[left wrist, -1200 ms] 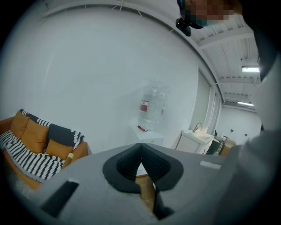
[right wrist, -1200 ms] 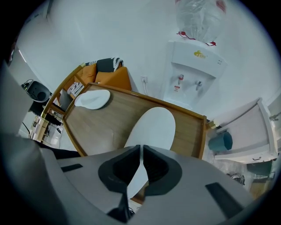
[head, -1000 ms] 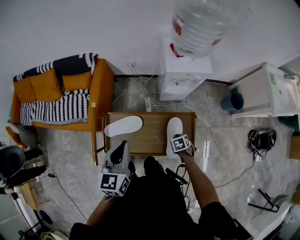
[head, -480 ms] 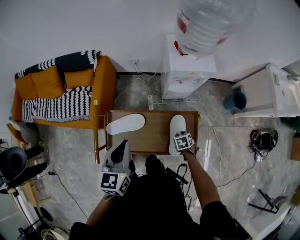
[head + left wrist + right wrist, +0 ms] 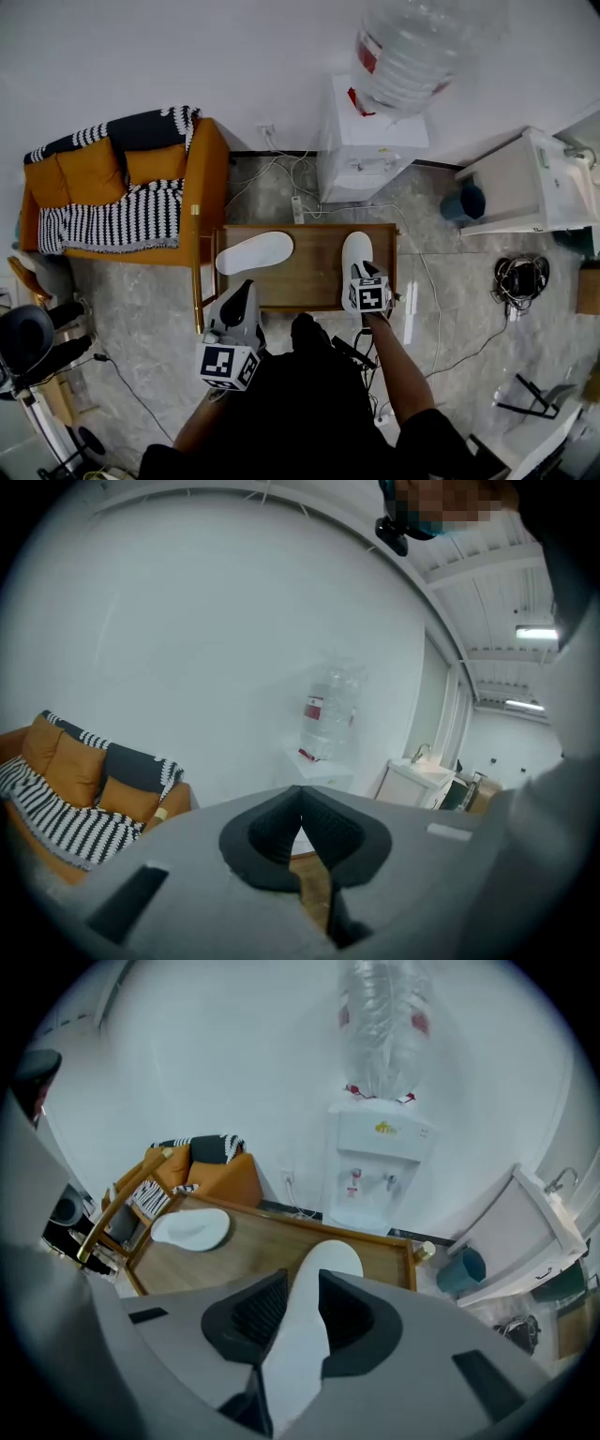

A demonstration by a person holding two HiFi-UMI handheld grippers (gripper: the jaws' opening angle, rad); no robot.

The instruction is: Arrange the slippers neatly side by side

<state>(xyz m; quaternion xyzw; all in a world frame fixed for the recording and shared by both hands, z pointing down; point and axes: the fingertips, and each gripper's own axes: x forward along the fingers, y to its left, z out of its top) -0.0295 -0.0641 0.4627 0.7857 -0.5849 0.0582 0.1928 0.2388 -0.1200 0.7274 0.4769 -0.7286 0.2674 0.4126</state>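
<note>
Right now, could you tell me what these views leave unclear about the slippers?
Right slipper: the right gripper, jaws just opening around it, hides its near end in the right gripper view and the head view.
Left slipper: missing from the left gripper view, where the left gripper blocks nearly all the table.

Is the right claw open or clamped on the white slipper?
Open. The right claw has just been opening; its pads stand apart, and the white slipper shows between them, lying on the table.
</note>
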